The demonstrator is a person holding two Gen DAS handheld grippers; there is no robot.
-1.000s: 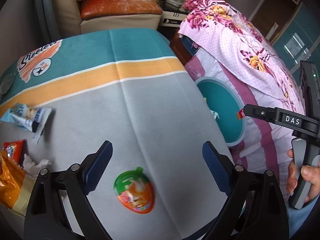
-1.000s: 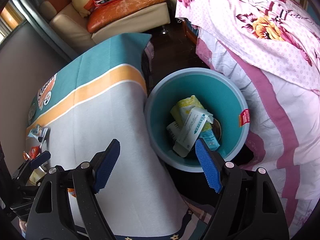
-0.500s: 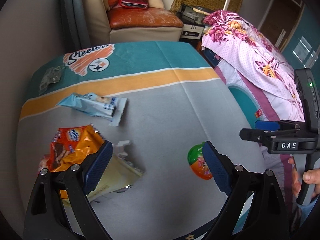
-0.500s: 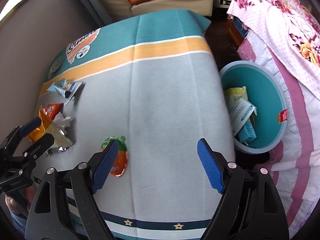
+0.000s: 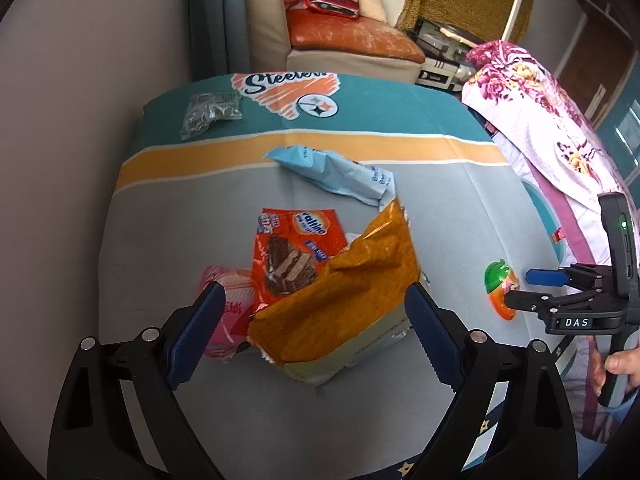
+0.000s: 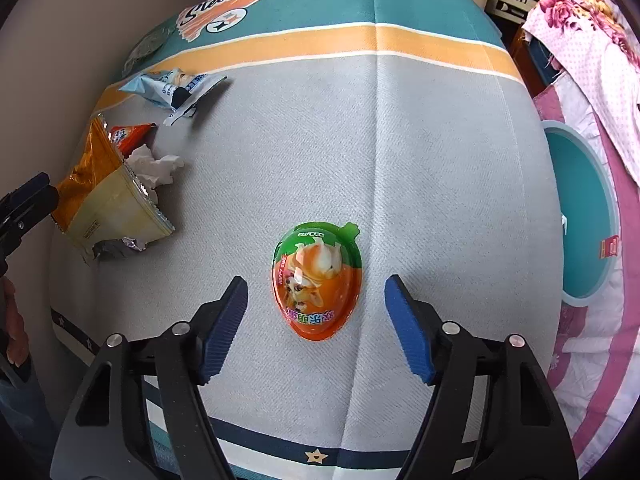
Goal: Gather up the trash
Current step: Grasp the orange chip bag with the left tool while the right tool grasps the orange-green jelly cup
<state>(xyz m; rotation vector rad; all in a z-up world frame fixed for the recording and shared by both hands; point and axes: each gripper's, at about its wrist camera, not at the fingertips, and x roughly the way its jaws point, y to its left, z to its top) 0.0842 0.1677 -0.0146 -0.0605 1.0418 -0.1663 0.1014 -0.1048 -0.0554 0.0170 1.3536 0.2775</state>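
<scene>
While both tools hang above the cloth-covered table (image 6: pixel 440 152), their jaws stand wide apart and hold nothing. Nearest the right gripper (image 6: pixel 316 320), an egg-shaped package (image 6: pixel 317 280) in green and orange with a puppy printed on it lies flat on the grey part of the cloth, between the two blue fingertips (image 6: pixel 224 316) without touching either. Off to that gripper's left sits a heap of litter: an orange and cream snack bag (image 6: pixel 108 192) with its foil edge torn open, a crumpled white tissue (image 6: pixel 154 166) just behind it, and a red wrapper (image 6: pixel 128 136) peeking out beyond. Farther back a pale blue wrapper (image 6: pixel 172 86) rests near the orange stripe of the cloth. At the right edge, down beside the table, stands a teal bin (image 6: pixel 580 216), pressed against pink floral bedding (image 6: pixel 592 40).

From the left wrist view, the left gripper (image 5: pixel 316 320) hovers over the same heap, its fingers on either side of the orange and cream snack bag (image 5: pixel 348 292). A pink wrapper (image 5: pixel 232 312) lies just beside the left finger, partly under the red chocolate-wafer wrapper (image 5: pixel 296 248), which the bag overlaps. Beyond these lies the pale blue wrapper (image 5: pixel 344 176), and farther still a clear crinkled plastic bag (image 5: pixel 208 112) on the teal band, next to a Steelers logo (image 5: pixel 296 88). Past the table stands a sofa (image 5: pixel 352 40) with an orange cushion.
</scene>
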